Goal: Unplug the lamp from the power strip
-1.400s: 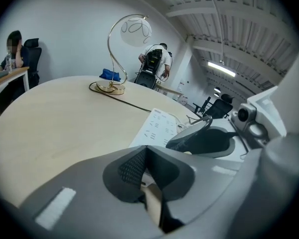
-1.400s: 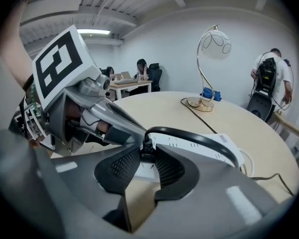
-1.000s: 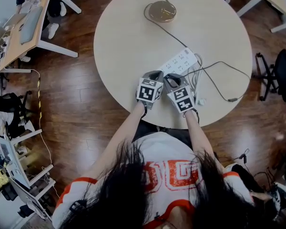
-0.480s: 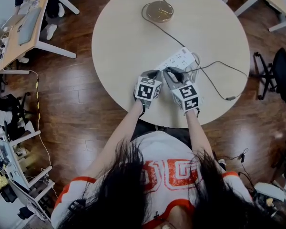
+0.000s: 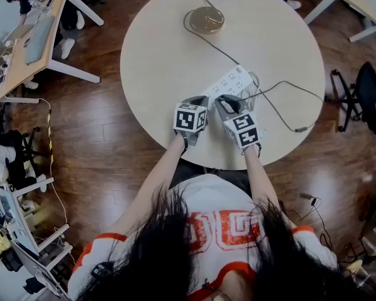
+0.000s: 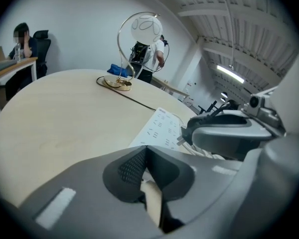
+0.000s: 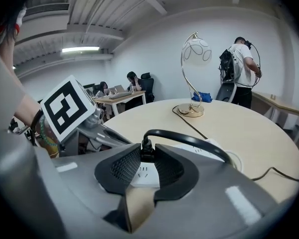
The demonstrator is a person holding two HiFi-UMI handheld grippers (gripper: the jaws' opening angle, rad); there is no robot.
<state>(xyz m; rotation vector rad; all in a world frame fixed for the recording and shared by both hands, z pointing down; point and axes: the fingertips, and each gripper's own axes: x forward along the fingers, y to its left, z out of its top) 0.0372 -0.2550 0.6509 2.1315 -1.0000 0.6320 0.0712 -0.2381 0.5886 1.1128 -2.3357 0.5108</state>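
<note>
The right tool [image 5: 229,103] has its two dark jaws clamped on a black plug [image 7: 146,152] that sits upright in the white power strip [image 5: 233,80]. The strip's near end lies directly under and between those jaws. From the plug a thick black cord [image 7: 192,139] arches up and away to the tool's right.

The left tool [image 5: 201,100] rests just beside the right one, on its left. Its jaws are pressed together at the tips with nothing between them. From its own view the power strip [image 6: 158,127] lies ahead and slightly to the right, and the right tool's grey body crosses just beyond it.

Both tools sit near the person's edge of the round, pale surface [image 5: 163,61]. The lamp [image 5: 207,19] stands well ahead of them at the far side. It has a brass-coloured base, a curved gold stem and a white globe shade [image 7: 197,49]. A thin black lamp cord [image 5: 227,51] runs from the base across the surface towards the far end of the strip.

To the right of the right tool lies a loose coil of white cable [image 5: 255,95]. Further right, another dark cable [image 5: 287,113] trails towards the edge.

Beyond the lamp a person with a backpack [image 7: 241,59] stands with their back turned.
</note>
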